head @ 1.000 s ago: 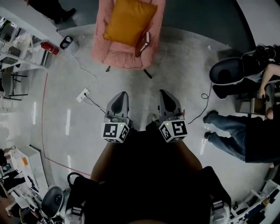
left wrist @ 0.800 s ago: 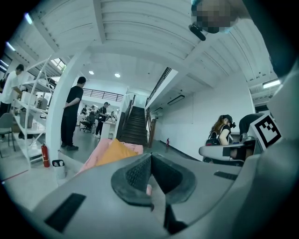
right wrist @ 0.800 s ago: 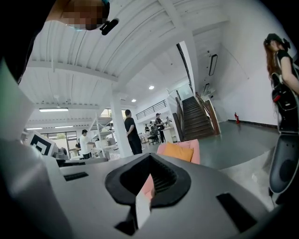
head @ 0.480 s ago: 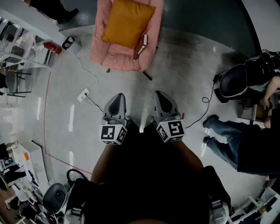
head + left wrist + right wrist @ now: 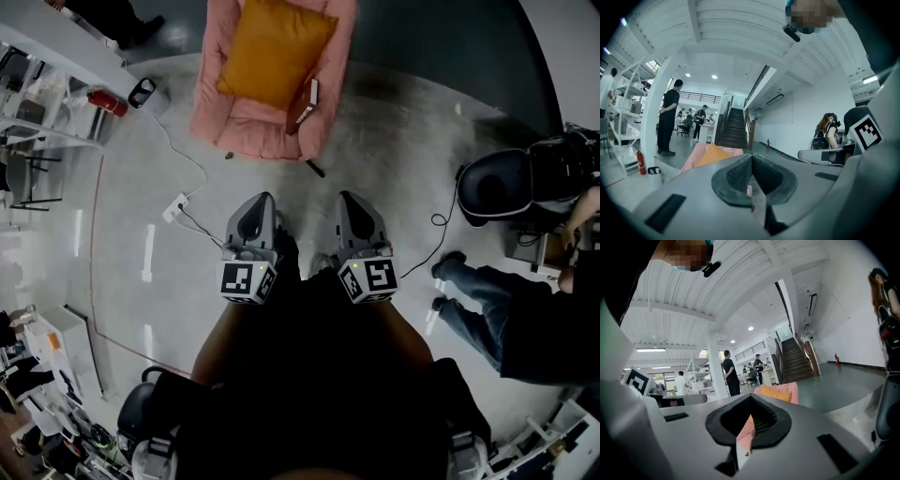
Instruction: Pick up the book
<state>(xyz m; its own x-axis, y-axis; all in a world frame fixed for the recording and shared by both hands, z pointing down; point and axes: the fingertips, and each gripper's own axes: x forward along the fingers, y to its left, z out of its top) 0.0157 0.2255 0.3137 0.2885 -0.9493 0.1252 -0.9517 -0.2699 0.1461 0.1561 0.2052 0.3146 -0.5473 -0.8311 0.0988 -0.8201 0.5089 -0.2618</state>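
The book (image 5: 307, 101) lies along the right armrest of a pink armchair (image 5: 251, 131) that holds an orange cushion (image 5: 274, 47), at the top of the head view. My left gripper (image 5: 263, 198) and right gripper (image 5: 350, 197) are side by side over the bare floor, well short of the chair, both pointing toward it. In the left gripper view the gripper (image 5: 751, 157) is shut with nothing between its pads, and the armchair (image 5: 699, 151) shows beyond. The right gripper (image 5: 750, 399) is also shut and empty, with the cushion (image 5: 776, 393) ahead of it.
A white power strip (image 5: 175, 206) and its cable lie on the floor left of the grippers. A red fire extinguisher (image 5: 106, 101) stands by shelving (image 5: 37, 103). A seated person (image 5: 525, 319), an office chair (image 5: 492, 178) and a black cable (image 5: 439, 225) are at the right.
Both grippers have travelled forward over the floor with the person, and the armchair sits slightly nearer. Both grippers stay shut and empty.
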